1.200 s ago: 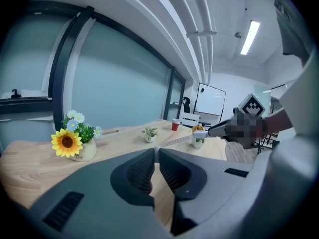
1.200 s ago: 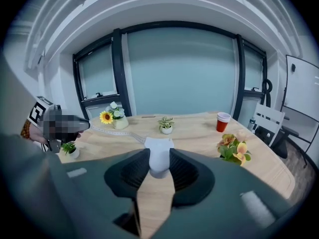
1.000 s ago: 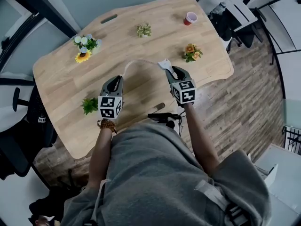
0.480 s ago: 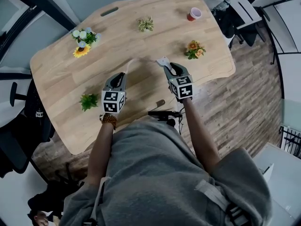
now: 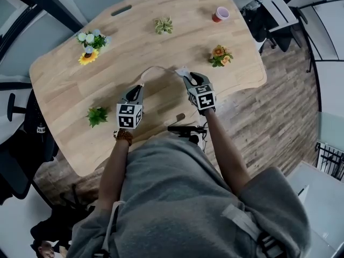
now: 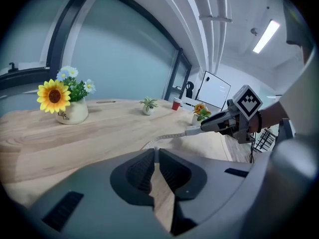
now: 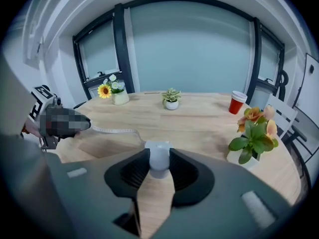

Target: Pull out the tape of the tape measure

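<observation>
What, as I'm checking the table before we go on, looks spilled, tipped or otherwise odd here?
Nothing is spilled or tipped; the red cup and sunflower pot stand upright. Only the tape looks odd: it bows in a slack arc from the left gripper to the case in the right gripper.

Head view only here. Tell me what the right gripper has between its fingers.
Observer: In the right gripper view, the right gripper has its fingers clamped on the pale grey tape measure case.
Operator: Now report the left one.
Observer: In the left gripper view, the left gripper has its fingers shut on the end of the tape, which curves away across the table toward the other gripper.
</observation>
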`<action>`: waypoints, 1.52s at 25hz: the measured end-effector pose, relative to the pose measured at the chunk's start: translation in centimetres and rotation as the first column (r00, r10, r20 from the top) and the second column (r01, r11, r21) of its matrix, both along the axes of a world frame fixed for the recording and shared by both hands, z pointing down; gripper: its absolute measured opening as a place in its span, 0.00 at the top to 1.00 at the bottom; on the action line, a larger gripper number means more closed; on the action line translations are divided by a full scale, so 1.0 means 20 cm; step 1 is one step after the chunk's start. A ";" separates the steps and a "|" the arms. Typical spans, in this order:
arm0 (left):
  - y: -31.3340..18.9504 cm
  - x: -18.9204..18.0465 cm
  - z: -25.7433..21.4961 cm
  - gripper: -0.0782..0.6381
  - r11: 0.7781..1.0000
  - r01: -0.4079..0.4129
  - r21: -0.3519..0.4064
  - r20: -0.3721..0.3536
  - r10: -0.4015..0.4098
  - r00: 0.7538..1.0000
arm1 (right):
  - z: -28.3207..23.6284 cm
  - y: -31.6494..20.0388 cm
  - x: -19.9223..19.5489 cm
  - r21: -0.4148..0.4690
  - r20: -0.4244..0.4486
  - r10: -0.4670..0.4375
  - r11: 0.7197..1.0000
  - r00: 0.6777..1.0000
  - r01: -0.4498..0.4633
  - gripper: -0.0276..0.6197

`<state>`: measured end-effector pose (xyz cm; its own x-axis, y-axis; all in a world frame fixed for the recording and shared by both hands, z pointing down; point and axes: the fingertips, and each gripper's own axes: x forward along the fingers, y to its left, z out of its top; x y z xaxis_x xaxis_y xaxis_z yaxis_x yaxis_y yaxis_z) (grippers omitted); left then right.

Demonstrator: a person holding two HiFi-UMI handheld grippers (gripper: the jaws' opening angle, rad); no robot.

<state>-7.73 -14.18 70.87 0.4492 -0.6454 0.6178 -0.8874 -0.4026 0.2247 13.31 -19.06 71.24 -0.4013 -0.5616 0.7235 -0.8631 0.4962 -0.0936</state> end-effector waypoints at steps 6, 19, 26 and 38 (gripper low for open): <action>0.04 -0.05 0.09 0.84 0.998 0.026 -0.049 0.017 -0.026 1.000 | 0.09 0.02 0.01 -0.054 -0.014 -0.005 0.999 1.000 0.005 0.75; 0.11 -0.11 0.23 0.84 0.991 0.051 -0.127 0.071 -0.042 0.997 | 0.23 0.02 0.02 -0.090 -0.061 -0.031 0.996 0.998 0.025 0.75; 0.13 -0.13 0.28 0.84 0.986 0.056 -0.157 0.097 -0.041 0.994 | 0.28 0.02 0.01 -0.117 -0.082 -0.040 0.993 0.996 0.030 0.75; 0.14 -0.17 0.32 0.84 0.981 0.066 -0.180 0.137 -0.041 0.990 | 0.37 0.05 0.03 -0.175 -0.099 -0.051 0.984 0.994 0.033 0.75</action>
